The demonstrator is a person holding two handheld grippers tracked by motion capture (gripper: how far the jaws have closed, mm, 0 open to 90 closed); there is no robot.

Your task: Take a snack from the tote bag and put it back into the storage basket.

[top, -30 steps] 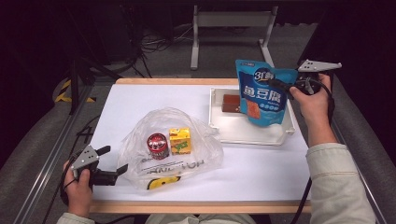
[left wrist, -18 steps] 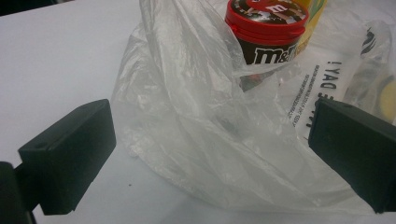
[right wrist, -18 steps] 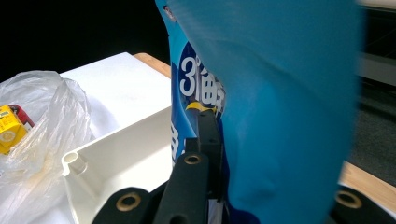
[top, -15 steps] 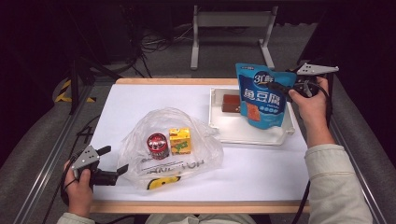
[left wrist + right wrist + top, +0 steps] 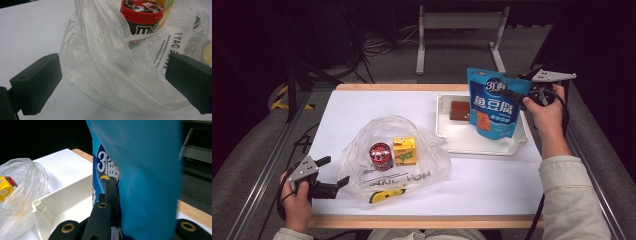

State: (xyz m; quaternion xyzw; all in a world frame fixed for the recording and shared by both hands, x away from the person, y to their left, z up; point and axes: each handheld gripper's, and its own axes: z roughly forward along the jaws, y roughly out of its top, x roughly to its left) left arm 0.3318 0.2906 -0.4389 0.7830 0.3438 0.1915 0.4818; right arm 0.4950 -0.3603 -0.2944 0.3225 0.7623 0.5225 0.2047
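Glossy blue pouch pinched in right gripper, left gripper agape at crinkled plastic bag.

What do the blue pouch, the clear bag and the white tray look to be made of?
Blue pouch: probably glossy printed plastic film; it hangs flat with a sheen.
Clear bag: thin see-through plastic film; it crinkles and the can inside shows through.
White tray: likely rigid matte plastic, with smooth moulded walls and rounded corners.

I see a white table with a wooden edge. Directly on it lie a clear plastic bag at front left and a white tray at back right, well apart.
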